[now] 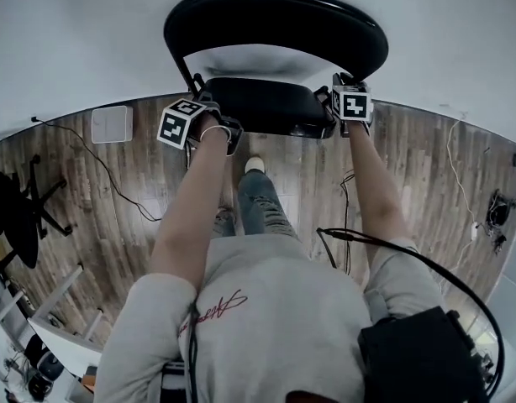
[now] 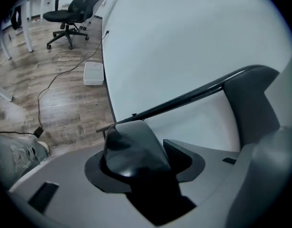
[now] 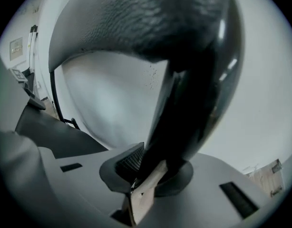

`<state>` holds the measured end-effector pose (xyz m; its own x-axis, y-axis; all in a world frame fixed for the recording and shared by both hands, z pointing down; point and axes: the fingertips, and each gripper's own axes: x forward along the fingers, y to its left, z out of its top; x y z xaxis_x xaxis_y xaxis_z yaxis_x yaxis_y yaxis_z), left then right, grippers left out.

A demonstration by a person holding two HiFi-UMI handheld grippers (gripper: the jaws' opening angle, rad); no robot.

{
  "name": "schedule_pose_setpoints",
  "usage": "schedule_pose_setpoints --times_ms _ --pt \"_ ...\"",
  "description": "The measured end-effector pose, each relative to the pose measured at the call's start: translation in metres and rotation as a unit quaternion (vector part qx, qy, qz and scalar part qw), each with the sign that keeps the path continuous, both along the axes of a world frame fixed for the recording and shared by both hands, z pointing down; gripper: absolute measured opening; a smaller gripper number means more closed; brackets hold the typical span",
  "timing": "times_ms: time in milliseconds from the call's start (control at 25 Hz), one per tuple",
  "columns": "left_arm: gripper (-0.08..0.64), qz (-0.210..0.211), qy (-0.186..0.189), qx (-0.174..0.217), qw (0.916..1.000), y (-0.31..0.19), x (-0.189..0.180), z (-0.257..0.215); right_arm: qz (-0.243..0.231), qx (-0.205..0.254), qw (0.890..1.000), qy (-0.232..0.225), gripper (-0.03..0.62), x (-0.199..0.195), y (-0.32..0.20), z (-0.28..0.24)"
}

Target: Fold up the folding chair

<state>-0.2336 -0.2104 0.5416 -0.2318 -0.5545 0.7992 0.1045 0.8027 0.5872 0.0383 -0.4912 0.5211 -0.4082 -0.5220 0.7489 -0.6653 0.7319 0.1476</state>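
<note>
A black folding chair stands against the white wall, its arched backrest (image 1: pixel 275 15) above the padded seat (image 1: pixel 266 103). My left gripper (image 1: pixel 209 106) is at the seat's left corner. In the left gripper view the rounded black seat corner (image 2: pixel 131 144) fills the gap and my left gripper (image 2: pixel 141 161) is shut on it; a thin frame tube (image 2: pixel 184 99) runs behind. My right gripper (image 1: pixel 338 99) is at the chair's right side. In the right gripper view it (image 3: pixel 158 172) is shut on a glossy black padded edge (image 3: pixel 184 103); whether seat or backrest I cannot tell.
Wooden floor lies below the chair, with the person's shoe (image 1: pixel 255 164) just under the seat. A white box (image 1: pixel 112 123) sits by the wall at left, and a cable (image 1: pixel 115 179) trails from it. A black office chair (image 1: pixel 18 208) stands far left. More cables and a plug (image 1: pixel 497 212) lie at right.
</note>
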Motion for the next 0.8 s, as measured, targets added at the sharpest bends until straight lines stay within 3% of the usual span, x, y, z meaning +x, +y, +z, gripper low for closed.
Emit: schedule_pose_setpoints --times_ms 120,360,520,800 --pt "0.238 0.000 0.018 -0.038 0.9991 -0.024 -0.012 -0.006 -0.019 -0.018 1.000 -0.006 0.054 -0.005 -0.004 -0.002" --pt "0.239 -0.017 0.020 -0.083 0.9962 -0.041 -0.035 -0.013 0.018 -0.092 0.993 -0.077 0.052 -0.013 -0.011 -0.007" --pt "0.238 -0.008 0.048 -0.101 0.9937 -0.048 -0.035 -0.008 -0.033 -0.073 0.995 -0.064 0.052 -0.017 -0.005 -0.011" --pt "0.238 -0.017 0.052 -0.113 0.9921 -0.059 -0.042 -0.010 -0.051 -0.058 0.994 -0.071 0.049 -0.021 -0.007 -0.014"
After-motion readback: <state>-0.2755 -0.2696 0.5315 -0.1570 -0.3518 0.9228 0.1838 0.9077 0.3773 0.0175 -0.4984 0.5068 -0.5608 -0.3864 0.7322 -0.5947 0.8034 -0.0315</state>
